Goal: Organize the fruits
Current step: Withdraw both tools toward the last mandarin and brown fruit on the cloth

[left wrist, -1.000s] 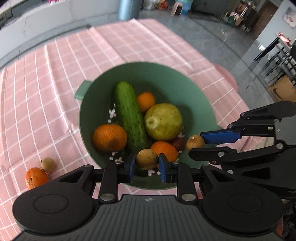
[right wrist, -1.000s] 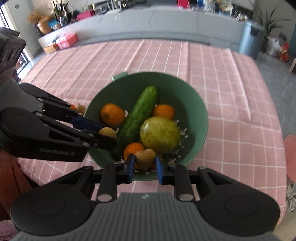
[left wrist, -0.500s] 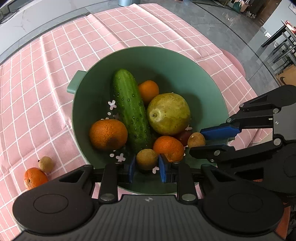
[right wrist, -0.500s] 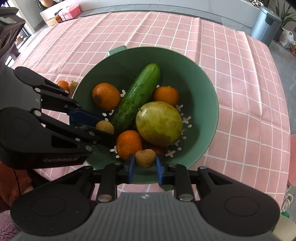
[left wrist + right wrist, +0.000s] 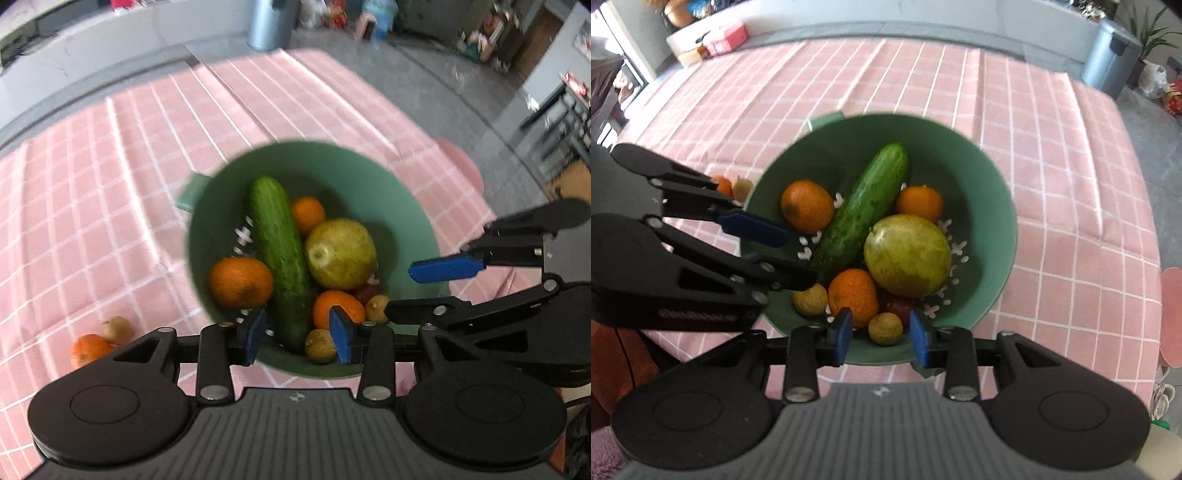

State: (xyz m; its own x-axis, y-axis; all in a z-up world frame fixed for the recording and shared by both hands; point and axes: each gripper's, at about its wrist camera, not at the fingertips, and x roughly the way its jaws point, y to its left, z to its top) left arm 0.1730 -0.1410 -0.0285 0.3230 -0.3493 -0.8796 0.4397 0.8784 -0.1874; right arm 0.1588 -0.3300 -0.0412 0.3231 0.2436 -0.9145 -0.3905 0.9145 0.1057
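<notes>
A green bowl (image 5: 376, 173) (image 5: 993, 199) on the pink checked cloth holds a cucumber (image 5: 280, 258) (image 5: 864, 206), a large yellow-green fruit (image 5: 341, 253) (image 5: 908, 254), three oranges and two small brown fruits. My left gripper (image 5: 297, 334) is open above the bowl's near rim; one small brown fruit (image 5: 320, 345) lies in the bowl beside its right finger. My right gripper (image 5: 881, 334) is open; the other small brown fruit (image 5: 885, 328) lies in the bowl between its fingers. Each gripper also shows in the other's view.
An orange (image 5: 88, 350) and a small brown fruit (image 5: 118, 326) lie on the cloth left of the bowl; they also show in the right wrist view (image 5: 738, 186). A grey bin (image 5: 1108, 59) stands beyond the table. A pink stool (image 5: 461, 166) stands at the right.
Both grippers have opened and let go of their small brown fruits, which now lie in the bowl. Both grippers have pulled back and up a little.
</notes>
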